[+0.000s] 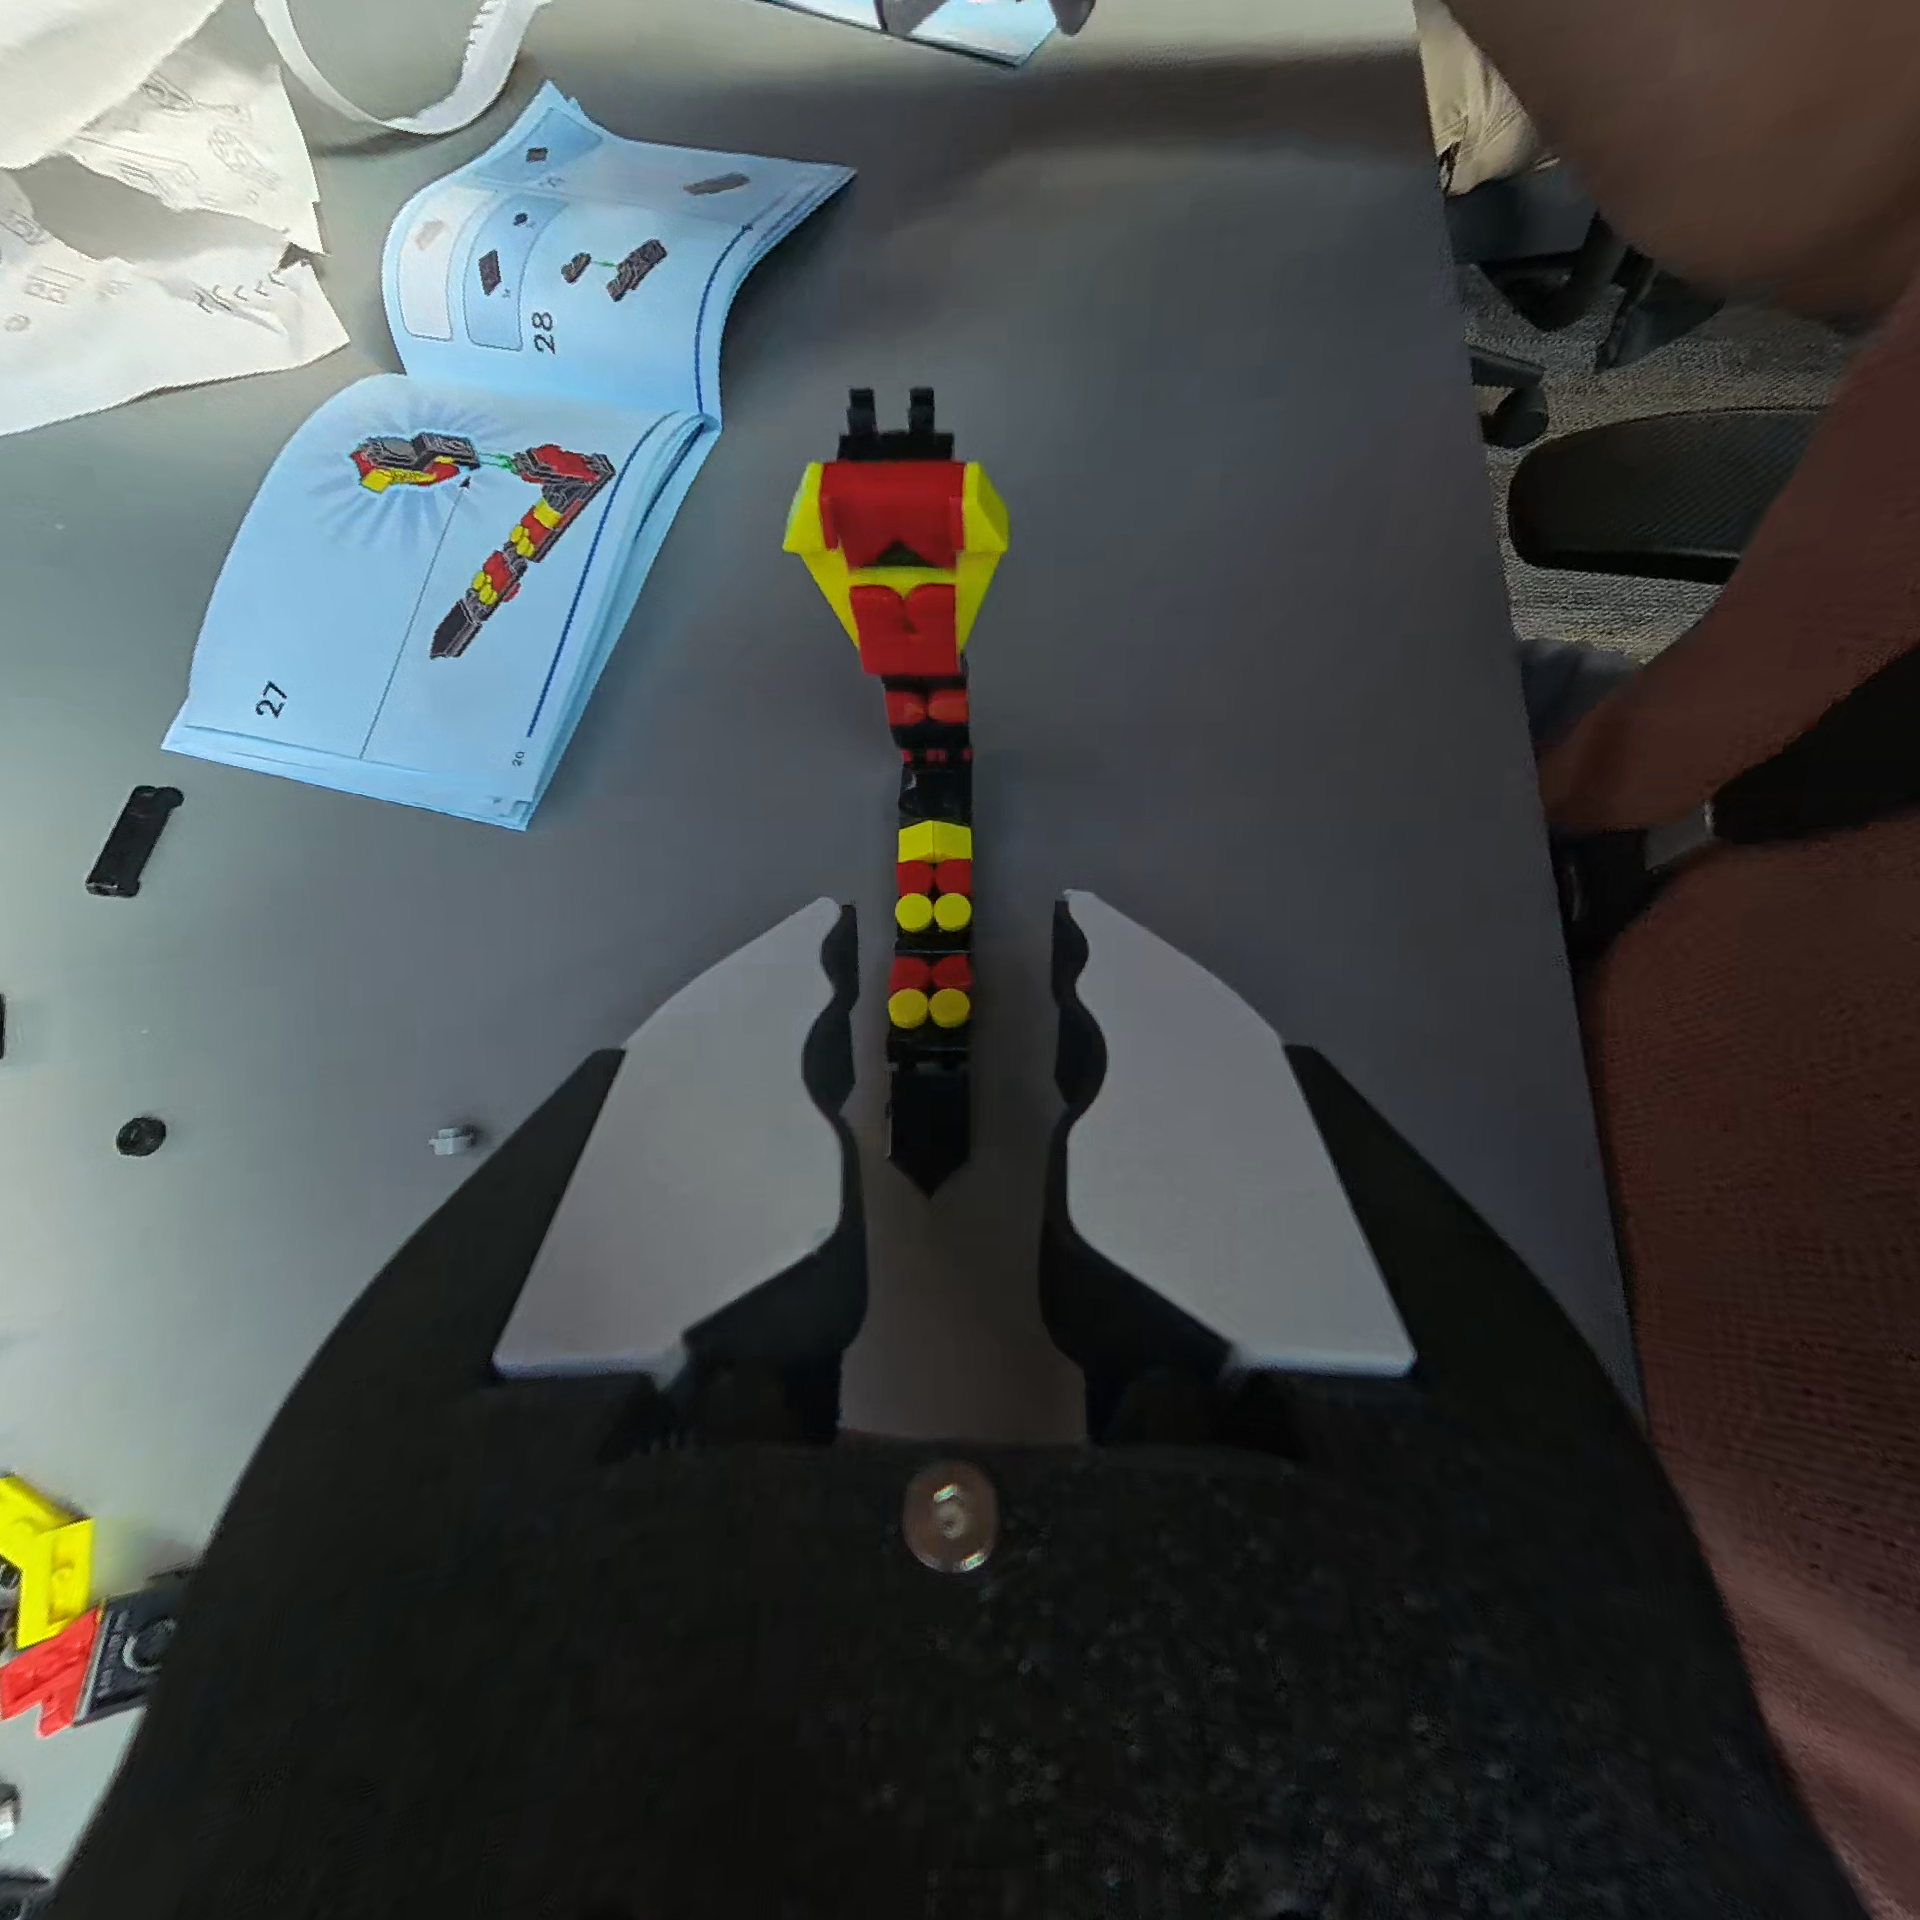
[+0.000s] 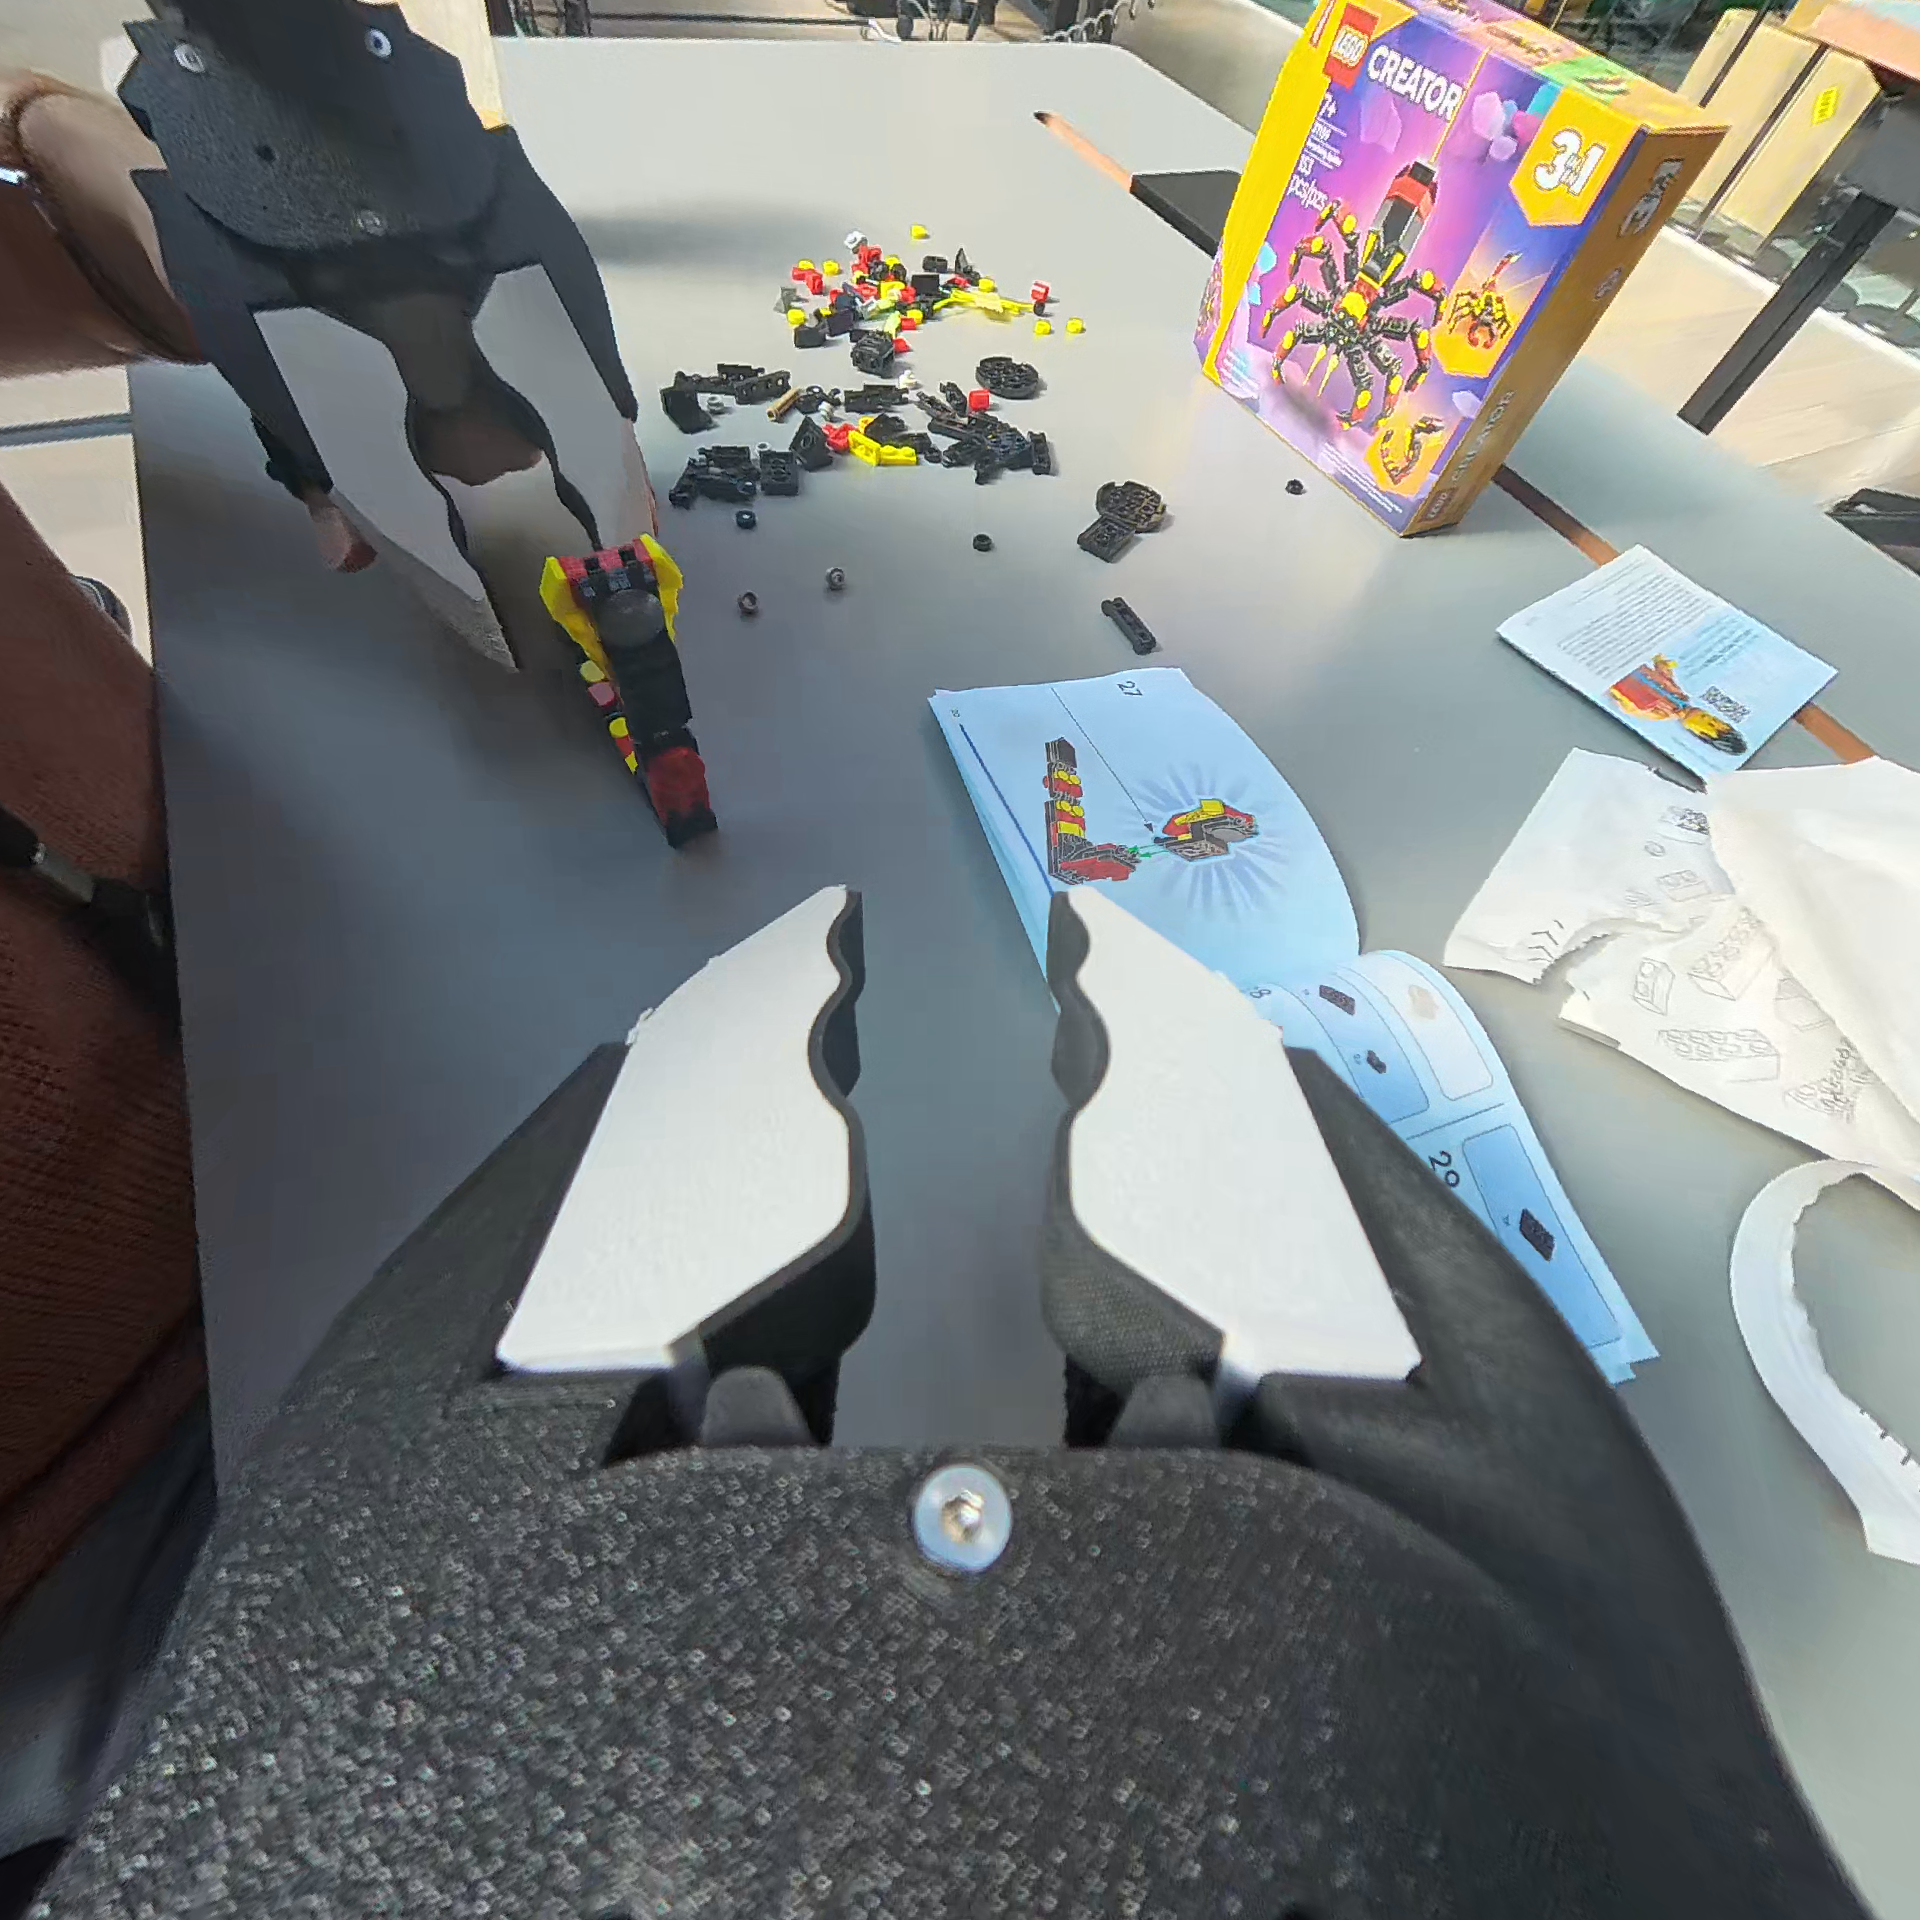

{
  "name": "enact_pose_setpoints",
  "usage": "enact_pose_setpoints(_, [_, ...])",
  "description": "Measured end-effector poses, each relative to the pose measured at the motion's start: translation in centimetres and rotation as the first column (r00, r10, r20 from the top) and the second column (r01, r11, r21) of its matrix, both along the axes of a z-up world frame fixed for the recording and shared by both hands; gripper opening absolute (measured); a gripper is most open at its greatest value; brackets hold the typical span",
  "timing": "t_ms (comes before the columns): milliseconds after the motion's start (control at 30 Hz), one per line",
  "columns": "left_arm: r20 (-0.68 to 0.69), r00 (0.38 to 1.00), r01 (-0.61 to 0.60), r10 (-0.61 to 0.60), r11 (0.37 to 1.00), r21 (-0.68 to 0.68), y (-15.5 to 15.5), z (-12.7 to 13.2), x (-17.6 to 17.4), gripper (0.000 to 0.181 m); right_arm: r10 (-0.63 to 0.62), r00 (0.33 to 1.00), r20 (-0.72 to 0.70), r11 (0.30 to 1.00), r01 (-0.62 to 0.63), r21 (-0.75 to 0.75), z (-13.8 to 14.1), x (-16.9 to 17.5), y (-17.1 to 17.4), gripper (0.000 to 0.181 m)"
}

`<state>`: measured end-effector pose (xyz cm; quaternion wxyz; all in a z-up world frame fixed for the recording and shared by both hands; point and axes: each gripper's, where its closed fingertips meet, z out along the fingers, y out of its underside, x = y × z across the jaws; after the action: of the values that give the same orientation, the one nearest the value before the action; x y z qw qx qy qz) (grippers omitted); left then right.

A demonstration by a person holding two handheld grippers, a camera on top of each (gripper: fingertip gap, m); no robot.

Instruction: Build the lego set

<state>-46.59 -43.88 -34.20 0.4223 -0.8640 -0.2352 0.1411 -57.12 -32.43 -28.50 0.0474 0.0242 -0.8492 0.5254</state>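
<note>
Between the spread fingers of the left gripper (image 1: 956, 914): the lego model (image 1: 925, 748), lying on the grey table (image 1: 1195, 520), untouched by either finger.

The right gripper (image 2: 956, 914) hangs open and empty above bare tabletop. The open instruction booklet (image 2: 1195, 831) lies just beside it. Loose bricks (image 2: 894, 353) and the set's box (image 2: 1455, 270) sit farther off.

Red, yellow and black banded lego model (image 1: 928, 790); pale blue booklet (image 1: 457, 499); grey table (image 1: 1195, 520).
</note>
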Motion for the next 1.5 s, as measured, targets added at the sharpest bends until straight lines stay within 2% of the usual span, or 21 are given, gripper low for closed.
enact_pose_setpoints(133, [0.008,1.0,0.004,-0.003,0.996,-0.084,0.0,-1.3,-0.9,0.036,0.035,0.999,0.009,0.999,-0.035,-0.032,-0.1,-0.1,-0.7,0.033])
enact_pose_setpoints(233, [0.108,0.994,0.049,-0.034,0.99,-0.135,0.0,-2.8,-0.8,0.035,0.047,0.999,0.015,0.999,-0.046,-0.028,-0.6,-0.1,-1.0,0.033])
enact_pose_setpoints(400, [0.168,0.985,0.066,-0.044,0.99,-0.128,0.2,-3.1,-1.2,0.016,0.055,0.998,0.022,0.998,-0.054,-0.023,-1.1,0.1,-1.0,0.033])
enact_pose_setpoints(500, [0.178,0.983,0.077,-0.055,0.99,-0.122,0.4,-3.0,-1.6,0.016,0.054,0.998,0.025,0.999,-0.054,-0.004,-1.4,-0.1,-1.0,0.033])
enact_pose_setpoints(733, [0.165,0.984,0.086,-0.061,0.986,-0.144,0.7,-2.9,-4.1,0.016,-0.059,0.998,0.005,0.979,0.057,0.195,-3.7,-4.3,-3.9,0.032])
enact_pose_setpoints(800, [0.163,0.985,0.081,-0.055,0.984,-0.159,0.7,-3.0,-5.3,0.016,-0.061,0.998,0.01,0.969,0.057,0.239,-4.8,-4.7,-4.7,0.032])
enact_pose_setpoints(867, [0.183,0.981,0.089,-0.058,0.983,-0.163,0.7,-3.1,-6.2,0.016,-0.042,0.996,0.077,0.966,0.021,0.257,-5.6,-4.2,-5.9,0.028])
enact_pose_setpoints(900, [0.186,0.981,0.092,-0.061,0.983,-0.162,0.7,-3.0,-6.6,0.016,-0.051,0.996,0.078,0.957,0.026,0.29,-6.3,-4.3,-6.3,0.025])
enact_pose_setpoints(967, [0.195,0.978,0.103,-0.069,0.979,-0.174,0.5,-3.1,-7.1,0.016,-0.095,0.995,-0.012,0.9,0.091,0.425,-8.5,-5.7,-6.0,0.02])
enact_pose_setpoints(1067, [0.21,0.975,0.103,-0.067,0.981,-0.166,0.1,-3.1,-7.9,0.016,-0.128,0.991,0.041,0.865,0.091,0.494,-9.1,-6.1,-5.1,0.013])
enact_pose_setpoints(1233, [0.206,0.976,0.098,-0.069,0.986,-0.137,-0.4,-2.4,-9.1,0.016,-0.226,0.974,0.024,0.814,0.175,0.554,-9.1,-7.8,-1.1,0.014])
enact_pose_setpoints(1333, [0.187,0.98,0.082,-0.064,0.993,-0.091,-0.7,-1.1,-10.7,0.016,-0.245,0.966,0.086,0.86,0.175,0.48,-7.9,-7.6,-0.6,0.021])
enact_pose_setpoints(1433, [0.165,0.985,0.071,-0.055,0.993,-0.096,-1.6,-0.3,-12.7,0.016,-0.265,0.955,0.131,0.918,0.209,0.336,-4.9,-7.5,-0.1,0.026])
enact_pose_setpoints(1500, [0.135,0.99,0.047,-0.033,0.994,-0.098,-2.5,0.5,-14.7,0.016,-0.291,0.945,0.148,0.934,0.247,0.259,-3.1,-7.5,1.0,0.027])
